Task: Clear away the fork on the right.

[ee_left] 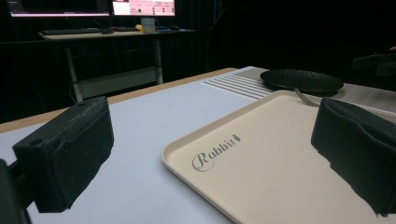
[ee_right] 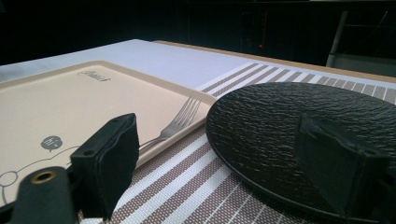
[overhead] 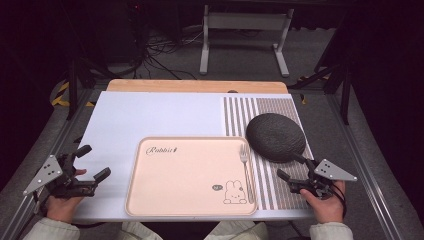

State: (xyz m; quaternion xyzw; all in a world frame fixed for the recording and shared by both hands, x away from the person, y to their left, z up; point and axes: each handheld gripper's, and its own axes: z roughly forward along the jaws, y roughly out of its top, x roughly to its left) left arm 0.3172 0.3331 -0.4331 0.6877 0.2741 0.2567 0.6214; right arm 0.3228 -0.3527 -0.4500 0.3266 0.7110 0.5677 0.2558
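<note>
A beige tray [overhead: 190,172] printed with "Rabbit" and a bunny lies at the table's near middle. A silver fork [overhead: 245,170] rests along the tray's right rim, tines pointing away. To the right, a round black textured plate [overhead: 276,136] sits on a striped placemat [overhead: 265,115]. My left gripper [overhead: 93,162] hovers open at the tray's left side, nothing between its jaws. My right gripper [overhead: 295,167] stands open just short of the plate's near edge. In the right gripper view the plate [ee_right: 280,126] and fork [ee_right: 175,123] lie ahead of the open gripper [ee_right: 224,168].
A white mat [overhead: 150,117] covers the wooden table's left and middle. Metal rails run along both table sides. A white stand [overhead: 245,35] and cables sit on the floor beyond. In the left gripper view a desk with monitors [ee_left: 93,7] stands far off.
</note>
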